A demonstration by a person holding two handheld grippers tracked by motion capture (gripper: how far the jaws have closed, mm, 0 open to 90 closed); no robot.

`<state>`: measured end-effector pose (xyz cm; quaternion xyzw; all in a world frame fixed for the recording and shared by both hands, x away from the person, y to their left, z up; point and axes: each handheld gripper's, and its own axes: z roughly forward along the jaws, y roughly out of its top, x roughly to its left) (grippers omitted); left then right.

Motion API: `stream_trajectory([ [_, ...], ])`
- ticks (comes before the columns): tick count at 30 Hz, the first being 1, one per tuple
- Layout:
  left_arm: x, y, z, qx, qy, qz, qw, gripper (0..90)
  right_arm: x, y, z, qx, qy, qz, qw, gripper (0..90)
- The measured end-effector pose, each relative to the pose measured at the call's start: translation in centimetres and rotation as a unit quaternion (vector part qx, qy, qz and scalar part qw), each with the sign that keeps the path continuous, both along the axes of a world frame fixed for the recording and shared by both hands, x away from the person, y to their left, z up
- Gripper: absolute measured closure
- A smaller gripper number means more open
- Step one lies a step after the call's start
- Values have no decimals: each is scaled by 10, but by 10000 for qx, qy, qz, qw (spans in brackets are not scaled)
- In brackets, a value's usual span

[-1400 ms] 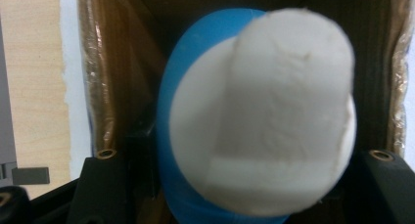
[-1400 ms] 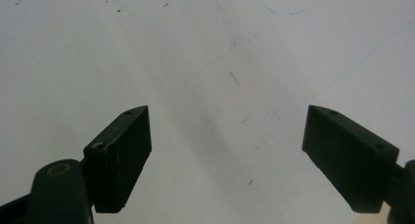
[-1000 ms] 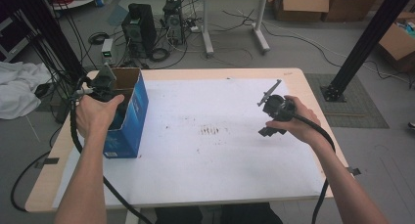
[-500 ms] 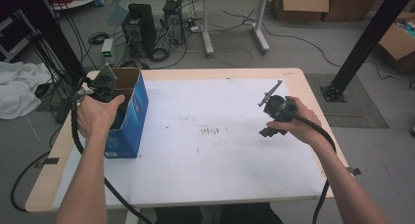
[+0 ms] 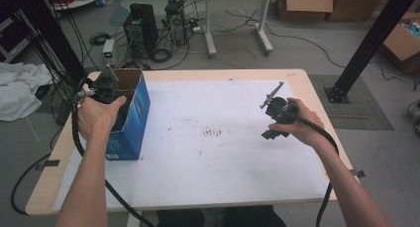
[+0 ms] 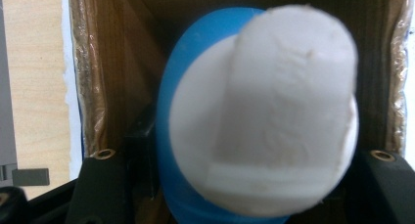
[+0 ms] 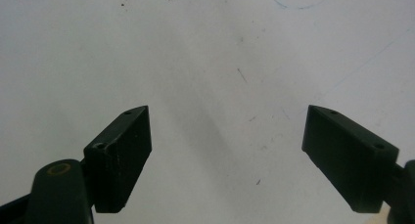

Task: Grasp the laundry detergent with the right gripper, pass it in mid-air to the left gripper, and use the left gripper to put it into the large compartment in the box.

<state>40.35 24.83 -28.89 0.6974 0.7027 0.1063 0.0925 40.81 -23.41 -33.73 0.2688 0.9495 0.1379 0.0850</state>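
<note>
Left gripper view puts a blue-and-white rounded object [image 6: 254, 121] mid-frame inside the cardboard box [image 6: 88, 87], the left claw [image 6: 244, 185] clamped on its sides; it looks light, smooth, slippery. Right claw [image 7: 227, 160] hangs apart over the surface [image 7: 205, 48].

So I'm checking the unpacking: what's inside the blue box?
In the blue box, a blue and white object sits between the left gripper jaws. It hides the box's bottom.

- A blue and white rounded object [image 6: 259, 131], blurred by closeness, sits between the left gripper's black jaws, inside the box.
- The blue cardboard box [image 5: 130, 119] stands upright with its top open, brown inside, at the table's left edge.
</note>
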Motion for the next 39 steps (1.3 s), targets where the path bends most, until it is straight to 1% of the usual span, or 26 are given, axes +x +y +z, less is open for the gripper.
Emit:
stream_trajectory([
  [3,0,0,0,-9,-3,-11,10000,368,0,0,0,-5,6,-18,10000,185],
  [4,0,0,0,24,-3,4,10000,352,0,-1,0,-9,2,-1,10000,185],
  [6,0,0,0,24,-6,7,10000,339,0,-1,0,-7,5,-19,10000,185],
  [17,-2,0,2,19,-34,-14,10000,339,0,0,-2,-10,14,-6,10000,185],
  [24,-2,0,6,39,-54,-8,10000,314,0,-1,-2,-19,17,-6,10000,185],
  [25,-2,0,6,39,-81,4,10000,314,0,0,-2,-18,18,-8,10000,185],
  [31,-3,0,12,35,-124,-3,9999,309,0,0,-2,-29,28,1,10000,185],
  [34,-3,-2,19,47,-174,-40,9998,295,0,1,-2,-24,29,2,10000,185],
  [35,-3,-2,19,47,-174,-40,9998,292,0,1,-2,-32,26,0,10000,185],
  [36,-4,-2,24,71,-191,-62,9998,287,0,1,-2,-43,31,5,10000,185],
  [38,-4,-3,26,90,-195,-75,9997,284,0,2,-2,-39,39,2,10000,185],
  [39,-4,-3,31,104,-247,-73,9996,282,0,2,-2,-32,37,13,10000,185],
])
